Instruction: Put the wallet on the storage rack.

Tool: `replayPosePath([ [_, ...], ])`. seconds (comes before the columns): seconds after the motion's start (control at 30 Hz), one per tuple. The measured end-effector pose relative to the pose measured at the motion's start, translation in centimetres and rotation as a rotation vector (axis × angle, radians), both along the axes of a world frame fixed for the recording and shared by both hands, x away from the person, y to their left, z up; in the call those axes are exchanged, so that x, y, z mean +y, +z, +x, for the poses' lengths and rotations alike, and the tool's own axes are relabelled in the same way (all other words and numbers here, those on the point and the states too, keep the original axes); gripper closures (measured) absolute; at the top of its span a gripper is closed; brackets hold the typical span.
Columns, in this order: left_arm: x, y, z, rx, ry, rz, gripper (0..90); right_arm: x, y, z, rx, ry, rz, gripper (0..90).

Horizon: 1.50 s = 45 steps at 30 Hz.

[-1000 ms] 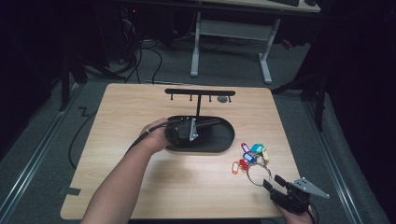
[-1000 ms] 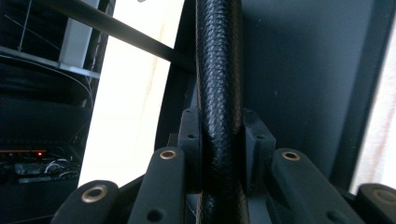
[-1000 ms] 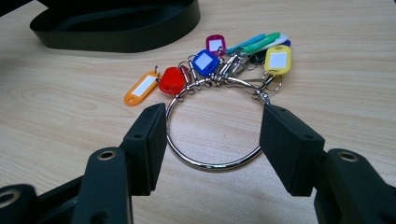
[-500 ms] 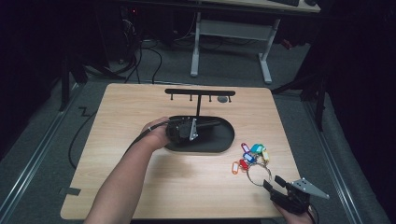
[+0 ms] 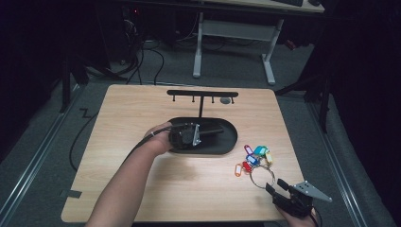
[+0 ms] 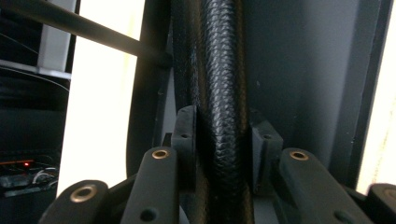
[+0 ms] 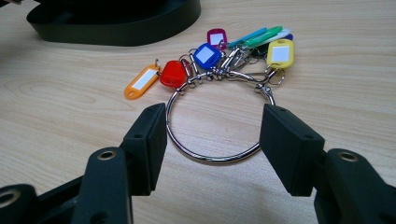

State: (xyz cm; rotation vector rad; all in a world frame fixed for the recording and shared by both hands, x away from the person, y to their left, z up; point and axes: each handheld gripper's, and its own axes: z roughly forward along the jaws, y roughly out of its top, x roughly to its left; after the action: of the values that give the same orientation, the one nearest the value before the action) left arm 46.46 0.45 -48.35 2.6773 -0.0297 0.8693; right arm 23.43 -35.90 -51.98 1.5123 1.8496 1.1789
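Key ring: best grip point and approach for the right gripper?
Grip the bare near arc of the key ring, coming from the person's side. It lies flat, the tags fan off its far side, and the right gripper already straddles it, open.

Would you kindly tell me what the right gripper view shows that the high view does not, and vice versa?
The right gripper view adds the white label inserts on the key tags and the open right hand-held gripper, its jaws flanking the metal ring. The high view adds the hook rack and a forearm reaching the black tray. Shared: tags, ring, tray and wooden table.
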Motion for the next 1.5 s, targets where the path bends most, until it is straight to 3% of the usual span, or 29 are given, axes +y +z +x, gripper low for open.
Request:
replayPosePath([
  [0.23,-0.2,-0.5,0.4,0.012,0.027,-0.026,65.6,-0.1,0.1,-0.1,-0.002,-0.003,0.003,41.8],
  [0.4,-0.3,-0.3,0.5,0.082,0.09,-0.047,57.0,-0.1,0.0,-0.1,0.001,-0.006,0.005,41.9],
  [0.63,0.0,-0.1,0.2,0.175,0.096,-0.097,47.3,0.1,-0.2,0.1,0.011,0.002,0.003,41.6],
  [0.7,0.1,0.0,0.1,0.175,0.096,-0.097,48.0,0.1,-0.2,0.0,0.015,0.0,0.008,41.6],
  [0.8,0.4,0.7,0.3,0.182,0.13,-0.152,50.8,0.0,-0.1,0.0,0.012,-0.002,0.005,41.6],
  [0.93,0.8,1.2,0.0,0.175,0.143,-0.171,49.9,0.0,-0.1,0.0,0.015,-0.005,0.012,41.5],
  [1.17,2.2,1.5,-1.2,0.185,0.169,-0.25,49.3,0.3,0.0,0.1,0.014,0.006,0.002,41.4],
  [1.5,6.4,2.2,-3.8,0.179,0.295,-0.391,49.2,0.5,0.0,0.0,0.009,0.014,-0.011,44.1],
])
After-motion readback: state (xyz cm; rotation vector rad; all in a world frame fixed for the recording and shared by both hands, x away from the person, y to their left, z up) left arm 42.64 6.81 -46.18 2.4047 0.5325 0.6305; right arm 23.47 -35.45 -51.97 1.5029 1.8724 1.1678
